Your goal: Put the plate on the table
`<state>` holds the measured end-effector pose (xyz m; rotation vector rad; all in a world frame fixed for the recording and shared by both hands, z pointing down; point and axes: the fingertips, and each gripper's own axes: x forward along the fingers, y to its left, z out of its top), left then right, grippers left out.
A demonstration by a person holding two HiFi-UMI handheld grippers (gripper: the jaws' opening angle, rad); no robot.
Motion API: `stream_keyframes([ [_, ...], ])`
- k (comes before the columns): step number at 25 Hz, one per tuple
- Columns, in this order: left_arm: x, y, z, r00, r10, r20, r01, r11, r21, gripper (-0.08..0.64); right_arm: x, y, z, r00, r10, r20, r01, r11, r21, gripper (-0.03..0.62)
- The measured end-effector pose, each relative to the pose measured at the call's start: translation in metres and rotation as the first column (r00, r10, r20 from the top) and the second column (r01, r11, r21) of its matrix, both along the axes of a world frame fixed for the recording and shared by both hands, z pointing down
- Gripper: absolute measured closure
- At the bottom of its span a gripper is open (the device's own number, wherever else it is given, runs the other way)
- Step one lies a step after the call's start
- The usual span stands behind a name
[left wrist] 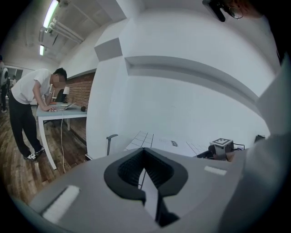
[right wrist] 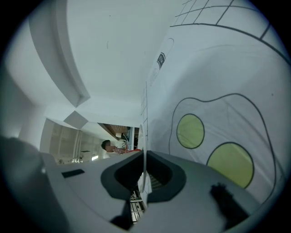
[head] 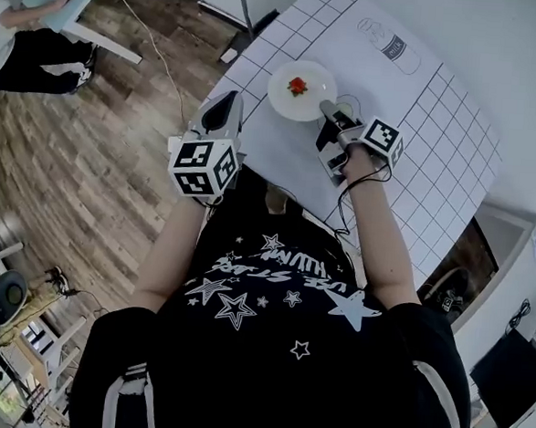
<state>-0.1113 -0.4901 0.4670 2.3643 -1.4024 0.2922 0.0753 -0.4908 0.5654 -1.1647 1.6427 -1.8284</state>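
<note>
A white plate (head: 285,80) with a small red piece of food (head: 298,86) on it lies level at the near part of the white gridded table mat (head: 422,109). My right gripper (head: 328,107) is shut on the plate's near right rim. In the right gripper view the plate (right wrist: 143,136) shows edge-on as a thin white line pinched between the dark pads (right wrist: 159,175). Whether the plate rests on the mat or hovers just above it, I cannot tell. My left gripper (head: 230,105) is held at the table's left edge, shut and holding nothing (left wrist: 144,159).
Drawn outlines mark the mat: a bottle shape (head: 390,41) far back and two green discs (right wrist: 190,131) beside the plate. The table's left edge (head: 237,65) drops to wooden floor (head: 97,169). A person (left wrist: 32,93) leans over a desk (head: 81,8) far left.
</note>
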Motion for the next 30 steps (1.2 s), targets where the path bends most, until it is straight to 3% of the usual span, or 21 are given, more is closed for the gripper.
stream_keyframes([
  [8, -0.002, -0.036, 0.014, 0.995, 0.099, 0.012, -0.099, 0.994, -0.035, 0.552, -0.009, -0.014, 0.015, 0.999, 0.029, -0.029, -0.03, 0.999, -0.032, 0.571],
  [17, 0.0, -0.048, 0.022, 0.991, 0.134, 0.021, -0.133, 0.99, -0.043, 0.552, -0.008, -0.012, 0.023, 0.994, 0.019, -0.11, -0.025, 0.999, -0.047, 0.571],
  [23, 0.005, -0.044, 0.027, 0.99, 0.139, 0.02, -0.138, 0.989, -0.056, 0.552, -0.014, -0.007, 0.026, 0.969, -0.069, -0.235, 0.049, 0.995, -0.088, 0.566],
  [27, 0.009, -0.04, 0.024, 0.991, 0.132, 0.019, -0.131, 0.99, -0.049, 0.552, -0.021, -0.001, 0.025, 0.949, -0.136, -0.285, 0.112, 0.989, -0.099, 0.488],
  [30, 0.01, -0.033, 0.022, 0.992, 0.122, 0.022, -0.121, 0.992, -0.042, 0.552, -0.026, 0.007, 0.024, 0.935, -0.188, -0.3, 0.163, 0.981, -0.107, 0.471],
])
